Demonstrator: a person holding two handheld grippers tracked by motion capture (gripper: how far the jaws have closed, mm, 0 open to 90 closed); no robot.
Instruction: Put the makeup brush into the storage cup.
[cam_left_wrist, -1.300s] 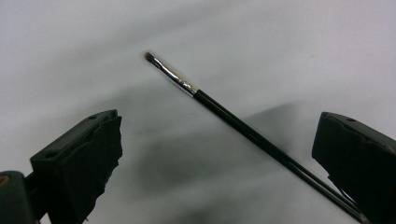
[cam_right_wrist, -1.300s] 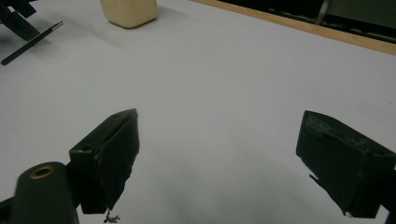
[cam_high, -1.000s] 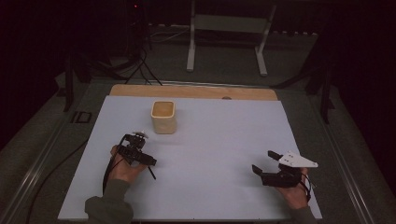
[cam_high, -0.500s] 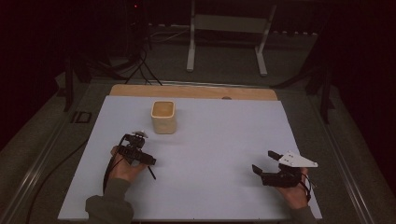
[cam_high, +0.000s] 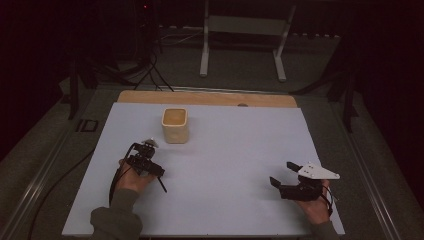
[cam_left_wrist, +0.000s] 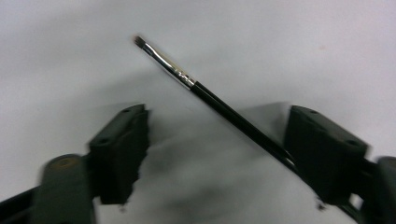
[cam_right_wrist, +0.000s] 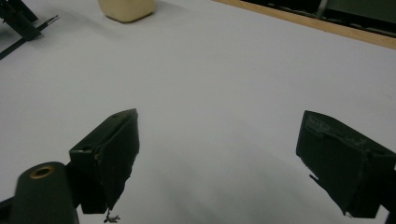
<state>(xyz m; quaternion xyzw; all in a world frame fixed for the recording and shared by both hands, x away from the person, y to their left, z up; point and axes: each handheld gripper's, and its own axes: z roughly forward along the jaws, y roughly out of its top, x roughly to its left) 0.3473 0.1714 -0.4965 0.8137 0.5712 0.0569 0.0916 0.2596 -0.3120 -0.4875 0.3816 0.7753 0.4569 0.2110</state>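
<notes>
Brush (cam_left_wrist: 210, 95) lies flat on the white table sheet (cam_high: 235, 150), near the left front quarter, between the jaws of the left gripper (cam_high: 152, 175). Thin black handle, silver ferrule, small dark tip. In the left gripper view it runs diagonally: tip up and to the left, handle passing down to the right-hand jaw, where it looks to touch or pass just under the pad's lower edge; can't tell which. Left-hand pad is well clear of it.

Left gripper jaws have just been closing, brush between them, not clamped yet: gap is still visible on one side. Jaws point down at the sheet. In the high view the handle end sticks out toward the front edge just right of the left hand (cam_high: 131, 177).

Right gripper (cam_high: 284, 176) sits near the right front corner, jaws wide apart, nothing between them, bare sheet under them in its own view. Grey plate on top, held by the right hand (cam_high: 315, 205).

Beige cup (cam_high: 175, 125) stands upright toward the back edge, left of centre, beyond the left gripper and apart from it. Wooden board strip (cam_high: 207, 98) runs along the back edge of the sheet.
</notes>
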